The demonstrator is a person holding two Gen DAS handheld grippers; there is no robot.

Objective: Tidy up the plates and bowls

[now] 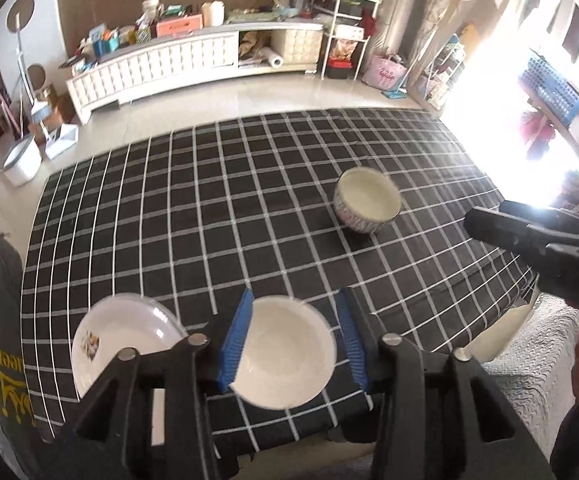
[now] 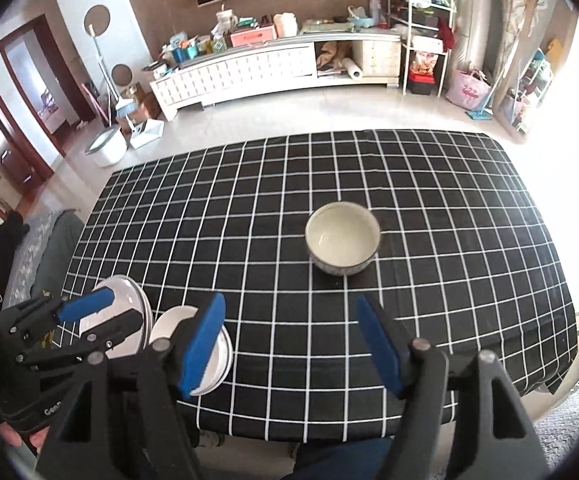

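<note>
Both tongs stand apart with nothing clamped between their blue pads. Seen from the left wrist, the left tongs (image 1: pixel 293 344) hang above the near edge of the worktop (image 1: pixel 249 208), which wears a black cloth with a white grid; a plain white bowl (image 1: pixel 285 352) sits on the cloth low in the middle of the frame, showing through the gap between the pads, which do not appear to press on it. Just left of it, at the lower left, lies a white plate (image 1: pixel 117 340) with a small flower print. A patterned bowl (image 1: pixel 367 200) stands alone well apart, right of centre. From the right wrist, the right tongs (image 2: pixel 293 344) gape wide over bare cloth at the bottom of the frame, with the patterned bowl just above them at centre. Far side of the room, along the top, a long white cabinet (image 2: pixel 249 72) carries clutter.
</note>
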